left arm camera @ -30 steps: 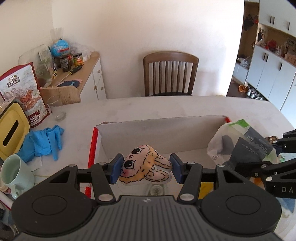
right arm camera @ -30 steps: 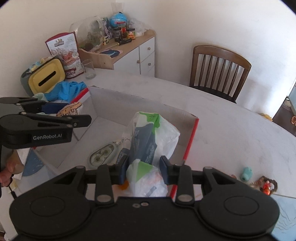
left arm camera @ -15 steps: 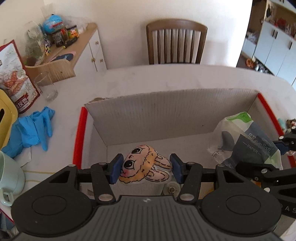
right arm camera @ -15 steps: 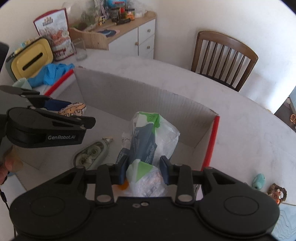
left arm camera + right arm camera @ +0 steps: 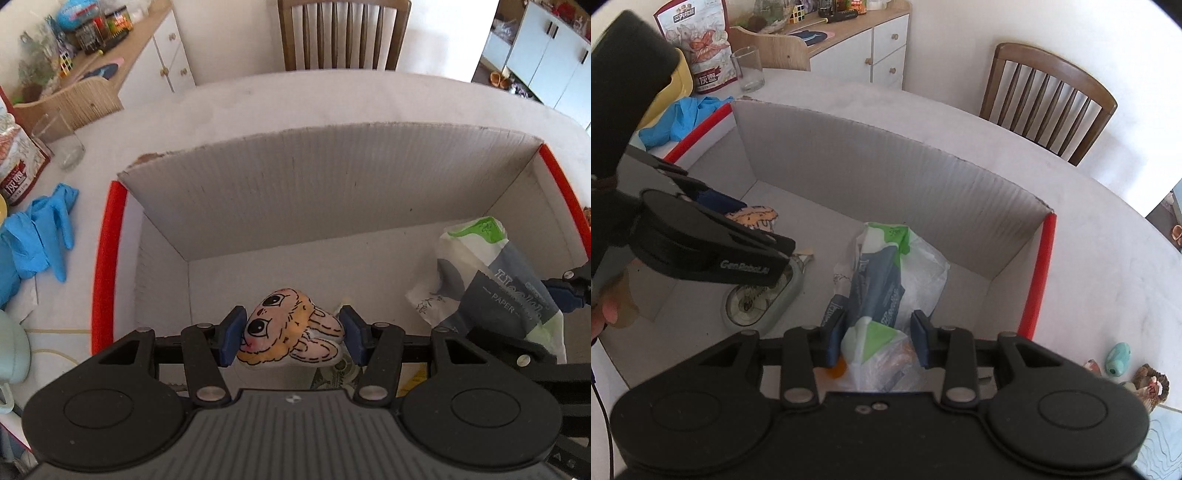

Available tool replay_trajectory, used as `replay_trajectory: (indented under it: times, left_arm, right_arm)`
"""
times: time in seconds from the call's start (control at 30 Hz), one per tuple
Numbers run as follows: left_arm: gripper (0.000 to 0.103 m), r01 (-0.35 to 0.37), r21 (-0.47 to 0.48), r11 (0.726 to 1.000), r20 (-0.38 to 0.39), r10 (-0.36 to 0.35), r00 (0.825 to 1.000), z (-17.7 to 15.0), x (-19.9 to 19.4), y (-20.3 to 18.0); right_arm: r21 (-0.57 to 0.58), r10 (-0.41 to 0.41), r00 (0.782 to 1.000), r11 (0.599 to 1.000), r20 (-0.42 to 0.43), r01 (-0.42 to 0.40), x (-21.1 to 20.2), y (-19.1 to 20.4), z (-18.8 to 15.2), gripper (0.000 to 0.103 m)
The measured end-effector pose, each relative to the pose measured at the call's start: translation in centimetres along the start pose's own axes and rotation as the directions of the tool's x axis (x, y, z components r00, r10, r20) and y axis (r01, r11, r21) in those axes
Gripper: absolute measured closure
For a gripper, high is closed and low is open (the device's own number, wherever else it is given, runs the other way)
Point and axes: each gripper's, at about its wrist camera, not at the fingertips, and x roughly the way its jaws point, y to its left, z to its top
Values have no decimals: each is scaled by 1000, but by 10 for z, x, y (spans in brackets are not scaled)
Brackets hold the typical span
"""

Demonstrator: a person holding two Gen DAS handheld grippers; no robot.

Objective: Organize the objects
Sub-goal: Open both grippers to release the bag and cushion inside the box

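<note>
Over a white desk, two hand-held grippers point steeply down into an open cardboard box with red edges. Left gripper: its jaws are partly open and pressed on either side of a flat cartoon bunny-face toy, held above the box floor near the left wall. Right gripper: its jaws are narrower and closed on the end of a white, green and grey plastic tissue pack, whose far end seems to lie on the box floor, though contact is hard to confirm.

Already lying in the box is a clear correction-tape dispenser, partly hidden under the left gripper.

Judging from this, sorting is midway: one item is stowed and two are about to be set down and let go. Still outside on the desk are blue gloves, a drinking glass, a snack bag, a small teal object and a small figurine; whether these belong to the job cannot be told.
</note>
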Motion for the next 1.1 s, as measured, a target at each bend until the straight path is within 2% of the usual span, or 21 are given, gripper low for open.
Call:
replay_trajectory:
  times: [0.13,0.37,0.5,0.7,0.83,1.1]
  left_arm:
    - [48,2,11,1000,-37,-2,999,0,5,-2]
    - [46,2,18,1000,-51,-1,999,1,6,-3]
    - [42,-8,14,1000,-54,8,999,0,5,-2]
    - [39,3,4,1000,-20,-3,1000,-4,-4,-4]
    - [39,-2,7,1000,13,2,1000,-6,-14,-5]
    - [39,5,-17,1000,95,-3,995,-10,-49,-8]
  right_arm:
    - [-3,11,1000,1000,-12,-11,3,1,0,66]
    - [-7,5,1000,1000,-8,-5,2,1,0,61]
    - [-16,0,1000,1000,2,0,-2,2,-1,57]
    - [-11,6,1000,1000,30,-6,-15,0,-4,54]
    - [-5,14,998,1000,55,-14,-28,-2,-6,49]
    - [19,42,994,999,105,-45,-57,-10,-12,48]
